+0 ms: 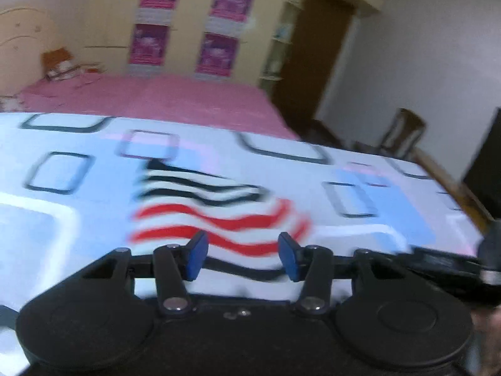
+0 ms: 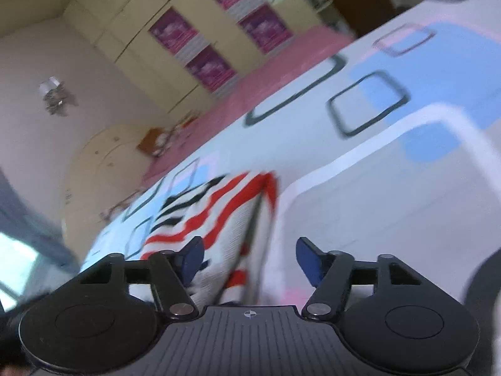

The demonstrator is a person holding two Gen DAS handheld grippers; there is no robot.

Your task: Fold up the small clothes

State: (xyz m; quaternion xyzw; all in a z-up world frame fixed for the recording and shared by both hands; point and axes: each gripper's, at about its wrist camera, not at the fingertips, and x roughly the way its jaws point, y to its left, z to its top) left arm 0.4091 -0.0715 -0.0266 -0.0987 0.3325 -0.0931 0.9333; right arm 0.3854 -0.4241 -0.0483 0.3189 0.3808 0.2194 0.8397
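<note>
A small white garment with wavy red and black stripes (image 1: 216, 210) lies folded on a sheet printed with blue and white squares (image 1: 62, 206). In the left wrist view my left gripper (image 1: 242, 255) hovers over the garment's near edge, its blue pads apart and pressing on nothing. The right wrist view is tilted; there the same striped garment (image 2: 225, 219) lies ahead and left of centre. My right gripper (image 2: 250, 260) stands open above its near end, with cloth seen behind the gap but not gripped. Both views are blurred.
Beyond the printed sheet lies a pink bed cover (image 1: 162, 97) with clutter at a headboard (image 1: 18, 40). A cream wardrobe with purple posters (image 1: 188, 22) stands behind, a brown door (image 1: 313, 50) to its right, and a wooden chair (image 1: 400, 134) by the bed's right edge.
</note>
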